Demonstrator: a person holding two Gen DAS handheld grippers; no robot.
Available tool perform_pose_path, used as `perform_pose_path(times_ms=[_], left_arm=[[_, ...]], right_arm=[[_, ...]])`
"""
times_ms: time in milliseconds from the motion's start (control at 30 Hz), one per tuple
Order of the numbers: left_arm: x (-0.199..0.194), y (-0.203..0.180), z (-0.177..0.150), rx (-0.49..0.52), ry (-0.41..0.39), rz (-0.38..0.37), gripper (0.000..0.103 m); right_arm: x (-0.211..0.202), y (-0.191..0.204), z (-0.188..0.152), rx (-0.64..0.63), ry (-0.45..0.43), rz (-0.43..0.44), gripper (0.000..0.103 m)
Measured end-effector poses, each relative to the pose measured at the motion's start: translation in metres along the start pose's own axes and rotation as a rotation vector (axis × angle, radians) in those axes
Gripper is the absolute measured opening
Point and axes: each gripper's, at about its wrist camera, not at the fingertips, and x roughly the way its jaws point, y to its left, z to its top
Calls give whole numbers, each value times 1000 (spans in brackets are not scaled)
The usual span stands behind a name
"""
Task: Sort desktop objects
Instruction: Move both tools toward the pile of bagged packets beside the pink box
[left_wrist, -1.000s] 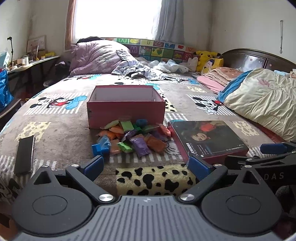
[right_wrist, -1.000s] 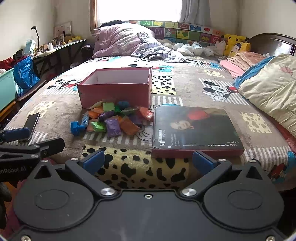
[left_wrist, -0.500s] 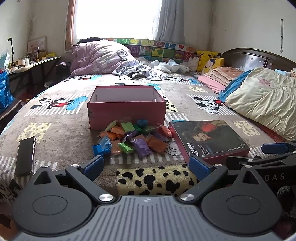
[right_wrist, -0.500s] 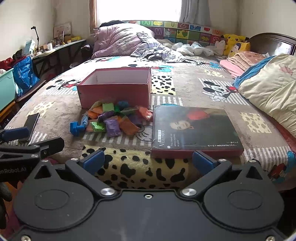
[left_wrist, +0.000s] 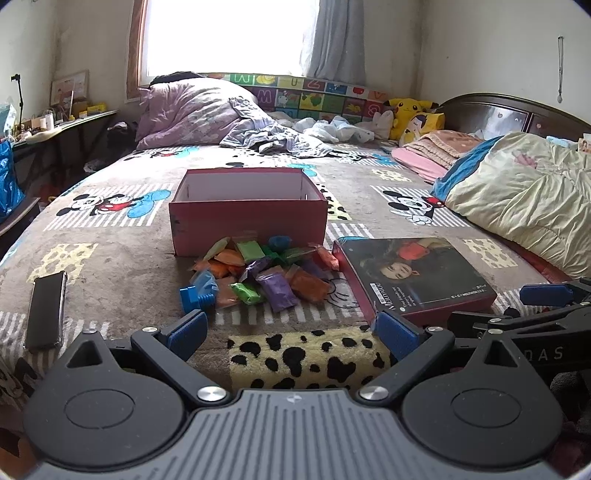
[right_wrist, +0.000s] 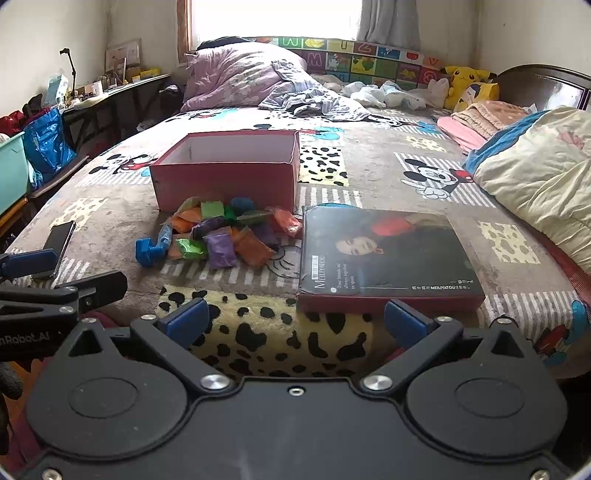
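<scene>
An open, empty red box (left_wrist: 248, 225) (right_wrist: 226, 177) stands on the bed. In front of it lies a pile of coloured packets (left_wrist: 275, 275) (right_wrist: 225, 236) with a blue plastic toy bolt (left_wrist: 197, 297) (right_wrist: 149, 251) at its left. A box lid with a portrait (left_wrist: 413, 277) (right_wrist: 384, 254) lies flat to the right. My left gripper (left_wrist: 291, 332) is open and empty, at the bed's near edge short of the pile. My right gripper (right_wrist: 295, 321) is open and empty, near the lid's front edge.
A black phone (left_wrist: 46, 308) (right_wrist: 59, 240) lies at the left of the bed. A folded quilt (left_wrist: 528, 206) and pillows lie at the right, clothes and a purple pillow (left_wrist: 195, 107) at the back. A desk (right_wrist: 110, 96) and blue bag stand left.
The left wrist view has crept slightly closer to the pile. The right gripper has barely moved. Both grippers stay open.
</scene>
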Motion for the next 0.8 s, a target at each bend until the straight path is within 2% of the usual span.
perform_pose_path(times_ms=[800], left_arm=[[9,-6,-4,14,8,-6,99]], right_arm=[[4,-4,-3,-2,17,-25,102]])
